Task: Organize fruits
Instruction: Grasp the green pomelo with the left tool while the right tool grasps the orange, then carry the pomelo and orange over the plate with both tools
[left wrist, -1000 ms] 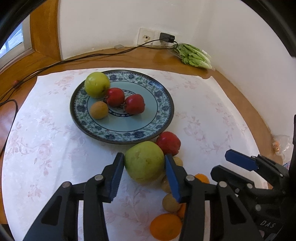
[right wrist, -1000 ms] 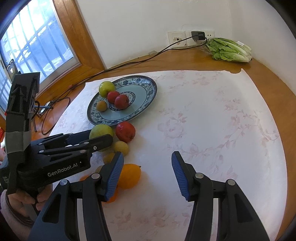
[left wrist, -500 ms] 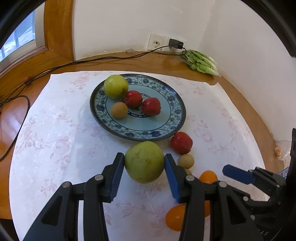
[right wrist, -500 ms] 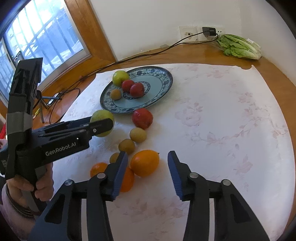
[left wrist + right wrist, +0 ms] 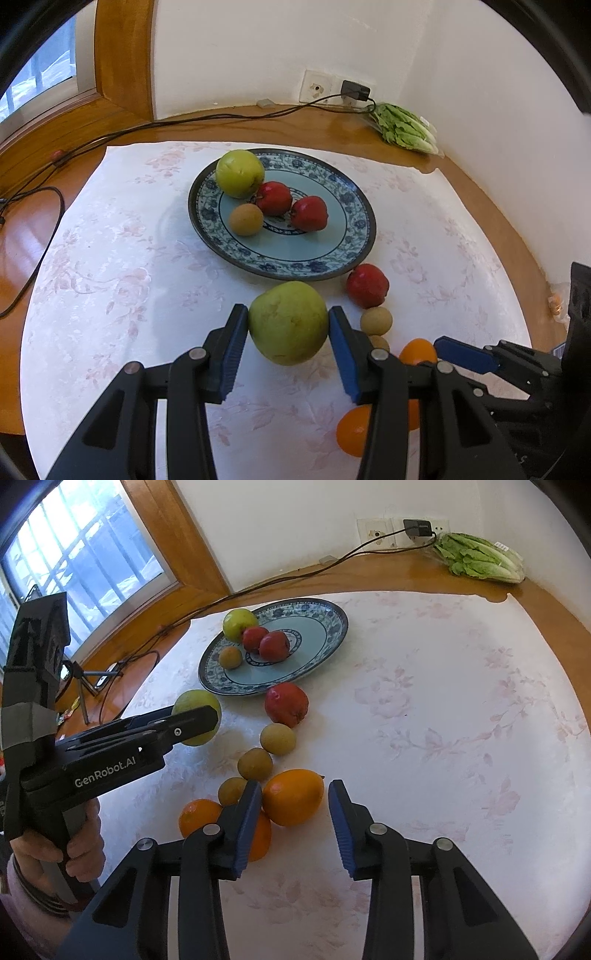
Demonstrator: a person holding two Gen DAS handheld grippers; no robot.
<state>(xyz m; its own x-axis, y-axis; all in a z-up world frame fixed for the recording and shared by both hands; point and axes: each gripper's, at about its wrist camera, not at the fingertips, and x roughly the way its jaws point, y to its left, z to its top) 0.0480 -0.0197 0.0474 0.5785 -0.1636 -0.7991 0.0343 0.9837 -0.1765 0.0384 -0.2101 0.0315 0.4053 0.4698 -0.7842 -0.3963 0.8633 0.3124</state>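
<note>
My left gripper (image 5: 288, 343) is shut on a large green pear (image 5: 289, 322) and holds it above the cloth, just in front of the blue patterned plate (image 5: 354, 236). The plate holds a green apple (image 5: 239, 178), two red fruits (image 5: 273, 198) and a small brown fruit (image 5: 245, 219). My right gripper (image 5: 293, 814) is open around an orange (image 5: 293, 796) on the cloth, its fingers on either side without gripping. Beside it lie a red fruit (image 5: 286, 703), small brown fruits (image 5: 277, 739) and other oranges (image 5: 199, 816). The left gripper also shows in the right wrist view (image 5: 192, 725).
A bag of lettuce (image 5: 480, 557) lies at the back right by the wall socket (image 5: 316, 86). A black cable (image 5: 33, 236) runs along the wooden table edge at the left. A window (image 5: 74, 561) is at the left.
My left gripper has lifted the green pear off the cloth and pulled back. My right gripper has moved left and forward, so its open fingers now flank the orange.
</note>
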